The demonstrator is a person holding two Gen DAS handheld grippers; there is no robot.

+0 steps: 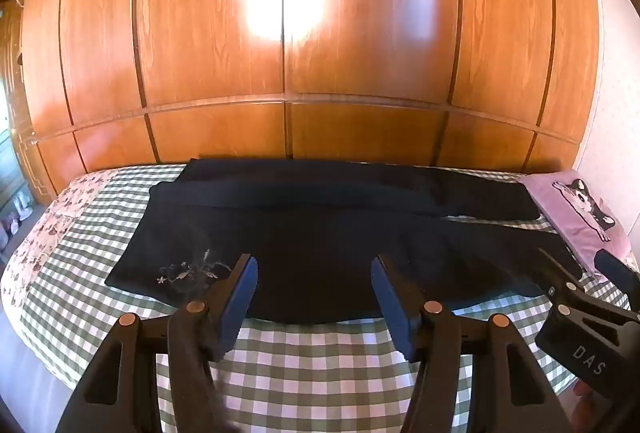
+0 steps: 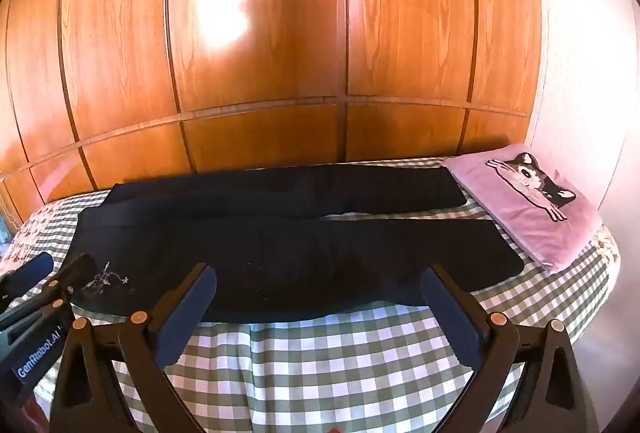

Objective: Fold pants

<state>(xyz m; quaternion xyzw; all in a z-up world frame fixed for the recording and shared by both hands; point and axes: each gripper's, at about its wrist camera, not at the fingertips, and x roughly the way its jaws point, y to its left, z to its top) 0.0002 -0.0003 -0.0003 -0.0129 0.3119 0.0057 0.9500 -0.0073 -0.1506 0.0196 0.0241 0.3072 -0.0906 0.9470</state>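
Dark navy pants (image 1: 320,233) lie flat across the checked bed, waistband to the left, both legs stretched right toward the pillow; they also show in the right wrist view (image 2: 288,241). A small pale flower embroidery (image 1: 192,271) sits near the waist's front corner. My left gripper (image 1: 314,269) is open and empty, hovering above the pants' near edge by the waist. My right gripper (image 2: 320,285) is open and empty, above the near edge at mid-leg. Each gripper shows at the side of the other's view: the right one (image 1: 576,273), the left one (image 2: 64,269).
The bed has a green-and-white checked cover (image 2: 320,361) with a floral strip (image 1: 44,233) at the left end. A purple pillow with a cat picture (image 2: 528,201) lies at the right end. A wooden wardrobe (image 1: 304,33) stands behind the bed.
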